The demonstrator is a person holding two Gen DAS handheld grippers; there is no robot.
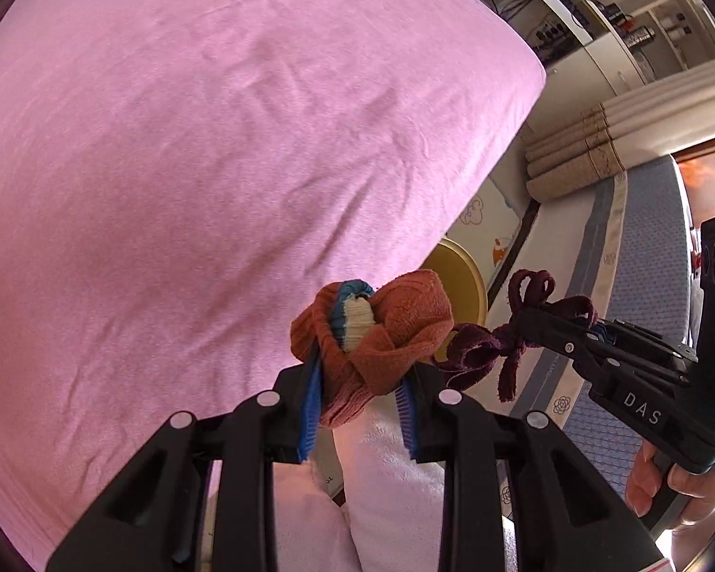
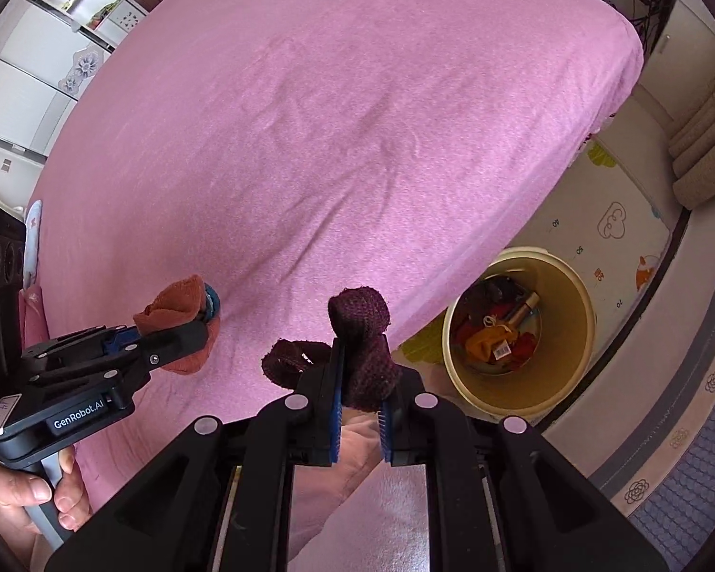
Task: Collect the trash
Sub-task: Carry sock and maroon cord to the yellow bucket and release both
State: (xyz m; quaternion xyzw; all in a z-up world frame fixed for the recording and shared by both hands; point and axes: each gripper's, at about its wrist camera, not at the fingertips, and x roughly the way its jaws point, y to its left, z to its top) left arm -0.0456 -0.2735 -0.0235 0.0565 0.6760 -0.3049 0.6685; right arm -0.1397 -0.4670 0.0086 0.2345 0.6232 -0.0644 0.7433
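My left gripper (image 1: 360,381) is shut on a rust-orange sock (image 1: 381,333) with a blue and cream cuff, held above the pink bed's edge; it also shows in the right wrist view (image 2: 178,329). My right gripper (image 2: 362,400) is shut on a dark maroon knitted cloth (image 2: 362,338), which also shows in the left wrist view (image 1: 505,338). A yellow bin (image 2: 572,295) stands on the floor to the right of the bed, with several coloured items inside.
The pink bedsheet (image 2: 333,119) fills most of both views. A play mat (image 2: 615,233) lies on the floor beyond the bin. Rolled beige mats (image 1: 577,162) lean at the wall. A patterned blue rug (image 1: 643,248) is at right.
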